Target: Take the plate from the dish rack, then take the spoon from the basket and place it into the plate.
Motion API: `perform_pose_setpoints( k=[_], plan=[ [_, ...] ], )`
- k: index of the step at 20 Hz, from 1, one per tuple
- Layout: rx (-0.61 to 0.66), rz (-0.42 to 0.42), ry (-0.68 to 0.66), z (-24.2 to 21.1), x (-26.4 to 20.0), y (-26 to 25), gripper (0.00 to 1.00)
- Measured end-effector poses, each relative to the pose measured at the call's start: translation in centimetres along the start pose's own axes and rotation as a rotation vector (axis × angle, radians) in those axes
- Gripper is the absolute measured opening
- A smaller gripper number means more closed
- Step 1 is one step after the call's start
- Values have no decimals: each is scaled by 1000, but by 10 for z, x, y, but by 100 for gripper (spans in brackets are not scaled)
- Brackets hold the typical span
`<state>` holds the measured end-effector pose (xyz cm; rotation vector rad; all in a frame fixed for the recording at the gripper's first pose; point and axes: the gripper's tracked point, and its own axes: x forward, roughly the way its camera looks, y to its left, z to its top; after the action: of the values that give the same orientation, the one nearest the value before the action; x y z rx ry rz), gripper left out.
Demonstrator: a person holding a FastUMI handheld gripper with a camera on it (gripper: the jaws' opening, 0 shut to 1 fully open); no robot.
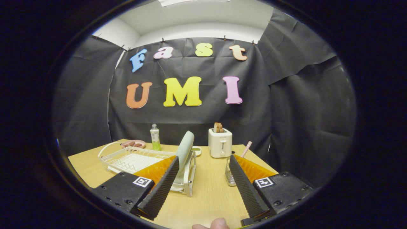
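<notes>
- My tongs (203, 187) are open above the counter (210, 194).
- The plate (185, 149) stands up in the dish rack (133, 159), just ahead on the left.
- The spoon (246, 149) pokes out of the basket (229, 175) on the right.

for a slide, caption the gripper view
Open tongs hover over the wooden table, pale green plate upright in the dish rack ahead.

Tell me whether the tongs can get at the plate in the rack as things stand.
Probably yes: the tongs are open, and the plate stands upright in the rack, just beyond the left finger, nothing blocking it.
</notes>
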<state>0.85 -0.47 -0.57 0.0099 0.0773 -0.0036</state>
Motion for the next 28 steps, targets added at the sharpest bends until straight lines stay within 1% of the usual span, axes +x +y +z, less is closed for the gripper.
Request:
perform_pose_setpoints(
  k=[4,6,9,11,13,16,17,21,24,26,28],
  plan=[
    [-37,25,25,11,5,9,100],
    [-25,37,71,14,15,10,100],
    [-28,85,158,22,29,22,100],
    [-13,107,206,35,39,27,100],
    [-26,115,235,51,52,30,100],
    [-18,165,323,68,73,45,100],
    [-19,153,360,72,85,43,100],
    [-8,142,546,60,128,49,100],
    [41,120,646,45,156,54,100],
    [71,126,705,30,173,59,100],
    [117,137,782,9,180,65,96]
  ],
)
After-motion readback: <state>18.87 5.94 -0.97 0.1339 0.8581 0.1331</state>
